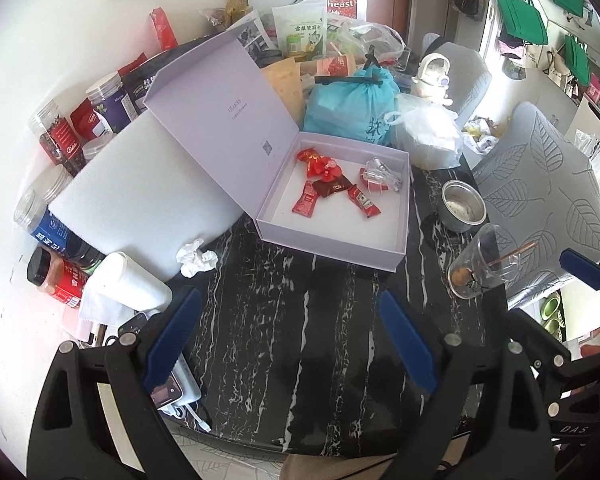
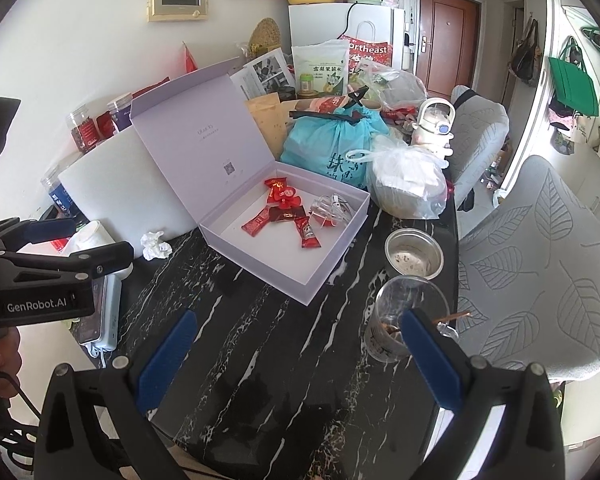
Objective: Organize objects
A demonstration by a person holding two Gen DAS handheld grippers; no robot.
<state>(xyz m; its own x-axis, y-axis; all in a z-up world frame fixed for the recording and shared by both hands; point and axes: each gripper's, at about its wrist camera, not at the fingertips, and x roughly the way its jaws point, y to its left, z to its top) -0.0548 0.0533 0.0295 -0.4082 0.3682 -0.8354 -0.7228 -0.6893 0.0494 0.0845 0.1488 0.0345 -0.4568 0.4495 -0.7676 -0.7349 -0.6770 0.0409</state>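
Left wrist view: both hand-held grippers hover empty over the tabletop (image 1: 300, 320), short of the lilac box (image 1: 364, 248).

Left hand-held gripper (image 1: 288, 344) and right hand-held gripper (image 2: 296, 356) each stand wide with nothing between the fingers, tilted steeply down. Red candy packets (image 1: 332, 184) already lie inside the box; a crumpled tissue (image 1: 196, 258) sits just left of it, a clear plastic cup (image 2: 404, 320) to its right. Better to choose one loose item, centre it, then close.

lilac box (image 1: 332, 240), red sweets (image 1: 324, 184), black marbled table (image 1: 300, 340)
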